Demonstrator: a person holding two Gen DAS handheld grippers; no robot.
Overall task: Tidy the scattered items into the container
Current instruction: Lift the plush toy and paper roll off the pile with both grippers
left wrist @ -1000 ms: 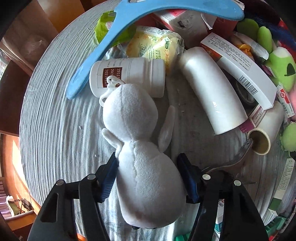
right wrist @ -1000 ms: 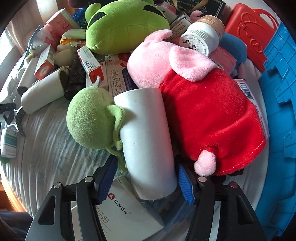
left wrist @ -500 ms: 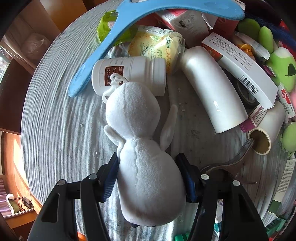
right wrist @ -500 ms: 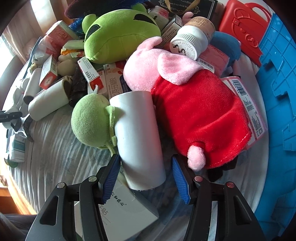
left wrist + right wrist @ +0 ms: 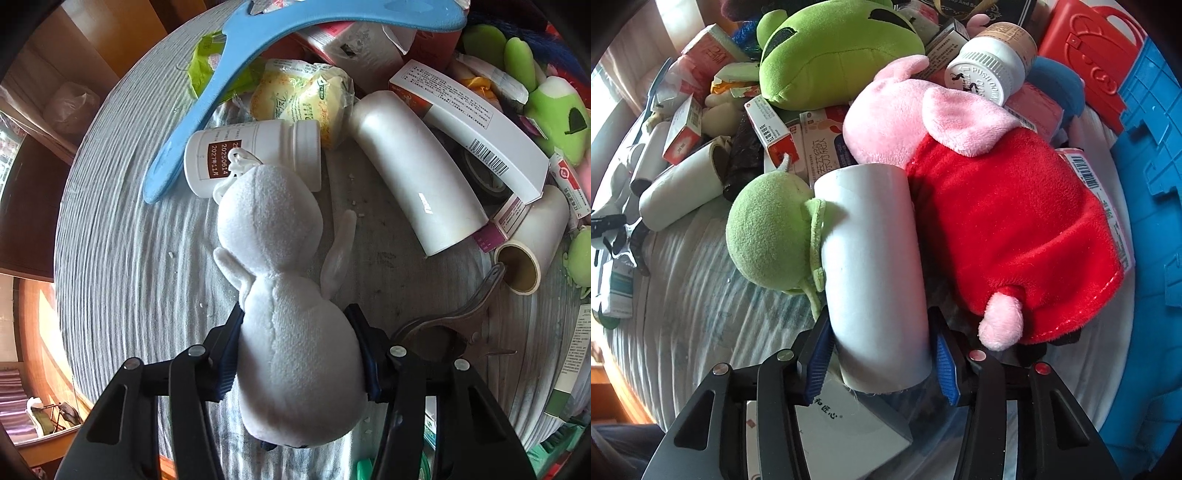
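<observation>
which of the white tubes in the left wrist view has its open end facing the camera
The small white roll at the right edge, its brown hollow end showing. The long white tube beside it lies side-on, with only its smooth curved wall visible.

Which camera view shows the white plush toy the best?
The left wrist view shows it best: the white plush toy fills the centre, its body between the closing jaws of the left gripper, both pads pressing its sides. In the right wrist view I cannot identify it; only clutter shows at that far left edge.

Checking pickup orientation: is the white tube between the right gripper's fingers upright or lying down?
Lying down: the white tube rests lengthwise on the cloth.
</observation>
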